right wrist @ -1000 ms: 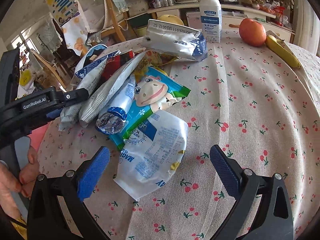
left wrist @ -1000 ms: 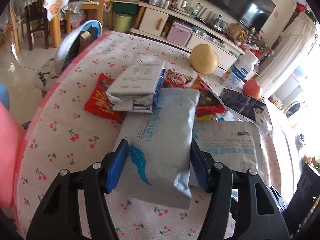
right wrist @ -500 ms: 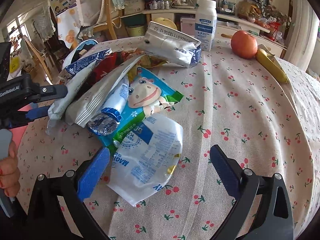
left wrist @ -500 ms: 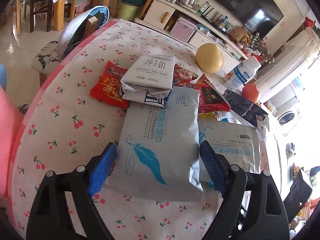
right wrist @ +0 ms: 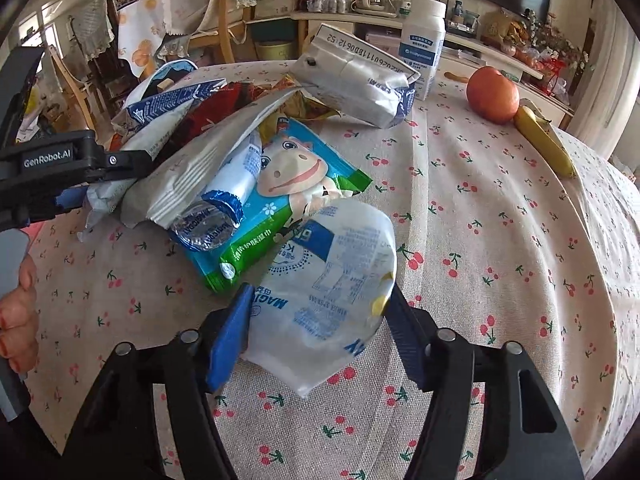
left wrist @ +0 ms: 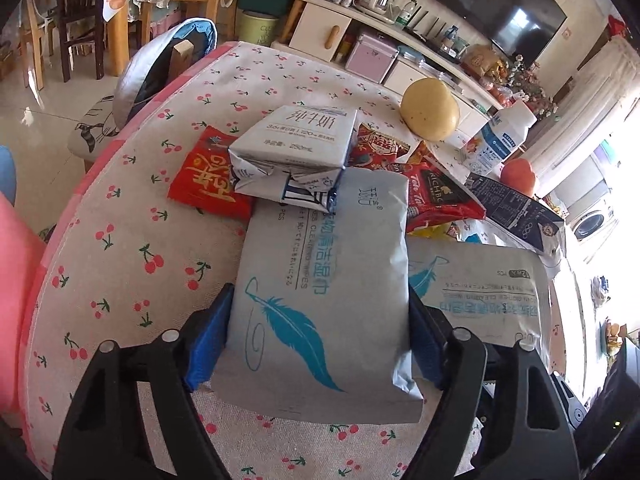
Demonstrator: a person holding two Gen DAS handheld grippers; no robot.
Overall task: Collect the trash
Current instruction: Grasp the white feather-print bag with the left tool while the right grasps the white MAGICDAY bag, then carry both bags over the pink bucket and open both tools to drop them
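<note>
At frame bottom, the left tool (left wrist: 318, 340) clamps a grey wipes pack (left wrist: 324, 280) lying near the desk (left wrist: 120, 248) edge at left. The right tool (right wrist: 318, 332) grips a white pouch (right wrist: 332, 292) at lower centre; bare cloth stretches right. Beyond, a milk carton (left wrist: 296, 140) tops the wrapper heap.

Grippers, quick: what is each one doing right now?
Left gripper: shut on the grey wipes pack.
Right gripper: shut on the white pouch.
</note>
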